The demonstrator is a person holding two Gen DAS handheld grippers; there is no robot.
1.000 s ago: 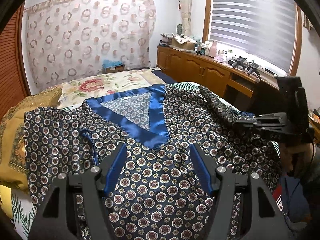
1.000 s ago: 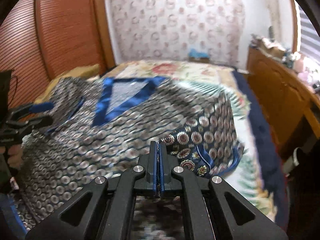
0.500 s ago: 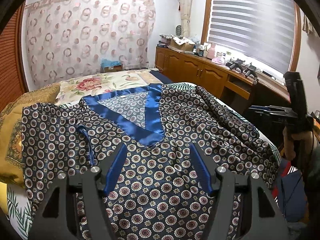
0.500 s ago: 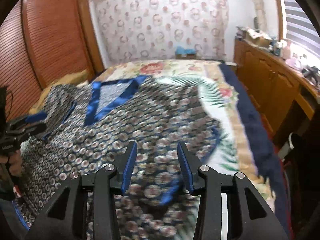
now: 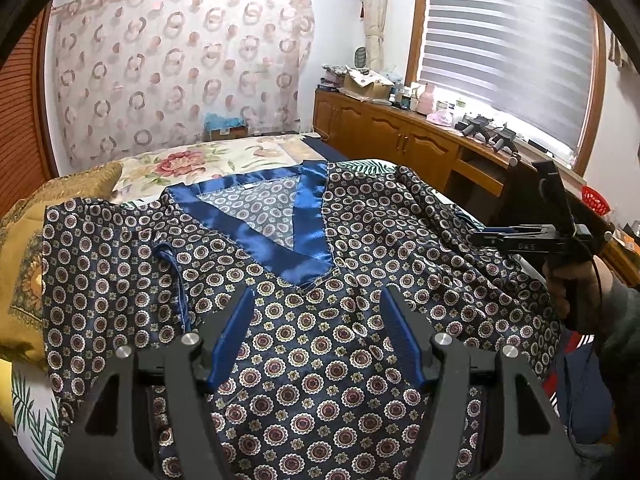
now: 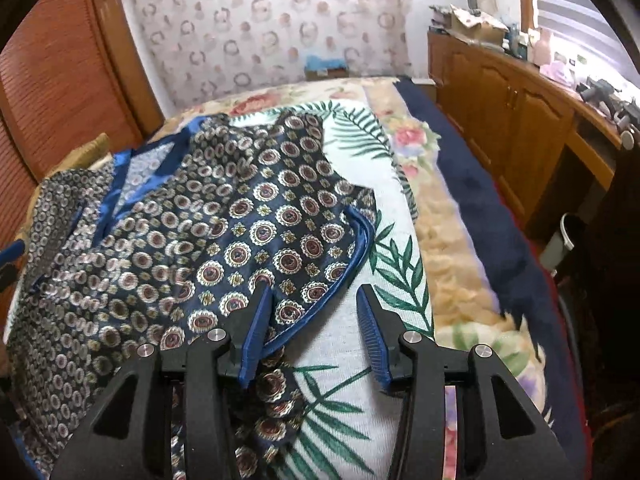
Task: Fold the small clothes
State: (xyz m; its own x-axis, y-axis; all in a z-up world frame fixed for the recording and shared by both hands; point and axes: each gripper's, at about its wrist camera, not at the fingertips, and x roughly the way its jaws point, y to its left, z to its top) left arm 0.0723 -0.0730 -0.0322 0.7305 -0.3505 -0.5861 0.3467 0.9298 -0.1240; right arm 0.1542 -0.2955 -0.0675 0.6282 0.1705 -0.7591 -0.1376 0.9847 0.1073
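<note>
A dark navy satin top (image 5: 304,320) printed with round medallions and trimmed with a shiny blue V-neck band (image 5: 280,224) lies spread flat on the bed (image 6: 360,344), over a white cover with green palm leaves. Its blue-piped sleeve (image 6: 288,240) lies out to the right side. The left tongs (image 5: 316,332) hover above the chest of the top, jaws spread wide, holding nothing. The right tongs (image 6: 312,332) are likewise parted and empty, straddling the sleeve's piped hem. A mustard-yellow patterned cushion (image 5: 24,264) sits beside the top's left sleeve.
</note>
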